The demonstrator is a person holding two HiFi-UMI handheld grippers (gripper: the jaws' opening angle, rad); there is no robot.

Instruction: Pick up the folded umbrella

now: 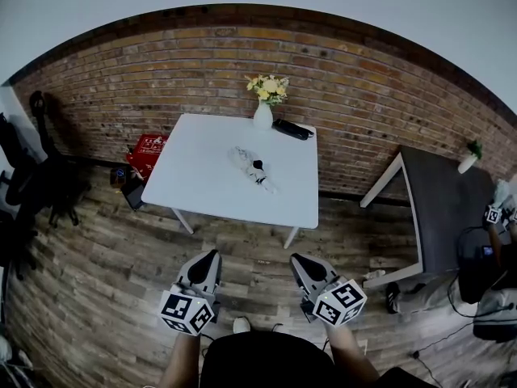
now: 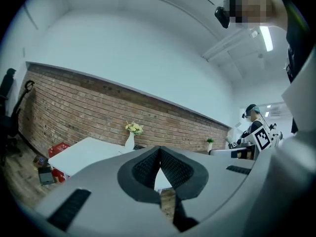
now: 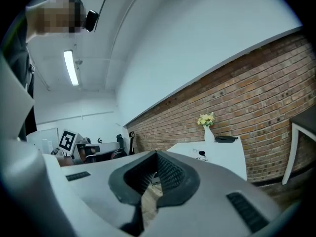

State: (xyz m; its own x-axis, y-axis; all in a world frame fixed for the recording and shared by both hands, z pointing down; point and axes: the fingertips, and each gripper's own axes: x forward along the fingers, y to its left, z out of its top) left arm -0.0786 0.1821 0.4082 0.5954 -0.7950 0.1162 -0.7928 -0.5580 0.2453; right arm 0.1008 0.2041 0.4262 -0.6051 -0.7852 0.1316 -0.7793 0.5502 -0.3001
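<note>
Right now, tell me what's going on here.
A person stands back from the white table, holding the left gripper and the right gripper above the wood floor, both shut and empty. What looks like the folded umbrella lies untouched mid-table; a black oblong thing sits by the vase of flowers behind it.

Head view looks steeply down; both gripper views face, seemingly level, the shared distant table [image 1: 212, 166].

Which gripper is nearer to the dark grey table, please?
Right. The right gripper hangs left of the dark grey table; the left gripper is even farther left.
</note>
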